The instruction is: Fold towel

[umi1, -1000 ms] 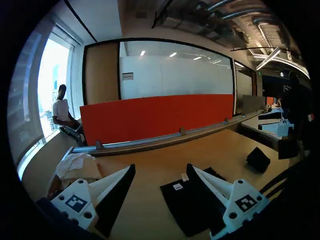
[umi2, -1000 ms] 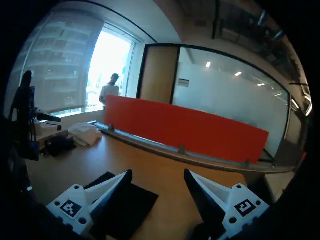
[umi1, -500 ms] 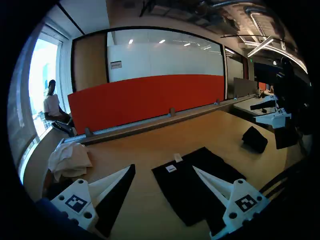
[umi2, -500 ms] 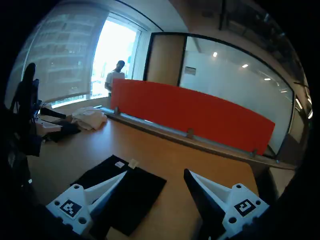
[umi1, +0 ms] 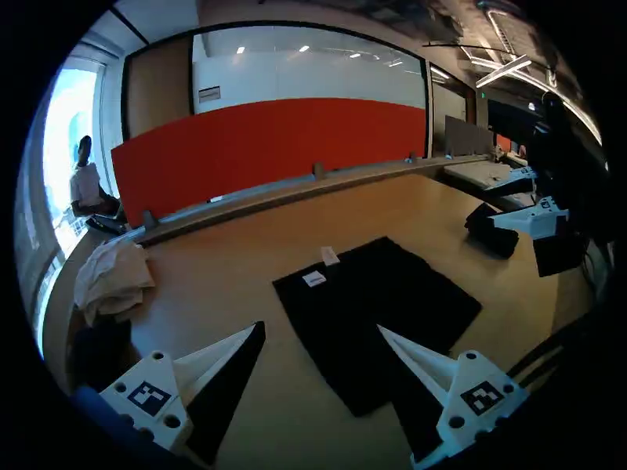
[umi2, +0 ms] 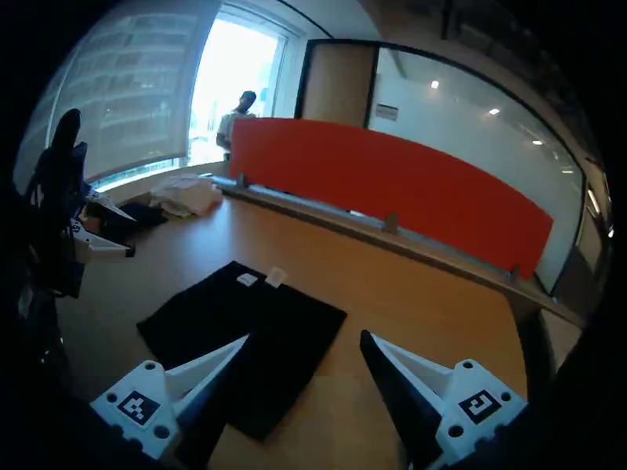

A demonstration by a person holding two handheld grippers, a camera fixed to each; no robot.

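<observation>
A black towel (umi1: 376, 301) lies flat and spread out on the wooden table (umi1: 227, 274), with two small white tags at its far edge. In the left gripper view my left gripper (umi1: 320, 327) hovers open above the towel's near-left part, nothing between its fingers. In the right gripper view the same towel (umi2: 235, 313) lies ahead and to the left. My right gripper (umi2: 306, 335) is open over the towel's near-right corner, its left finger above the cloth and its right finger above bare wood. Neither gripper touches the towel.
A cream cloth heap (umi1: 110, 278) (umi2: 186, 193) lies at the table's far left, and a dark bundle (umi1: 494, 231) at the right. An orange divider panel (umi1: 266, 149) (umi2: 392, 188) runs along the back edge. A person (umi1: 82, 184) is by the window. White gripper-like gear (umi1: 541, 219) (umi2: 98, 244) stands off to the side.
Both views have tipped down toward the table over the last second. The whole black towel has come into sight, and it now lies higher between the fingers. Both grippers stay open.
</observation>
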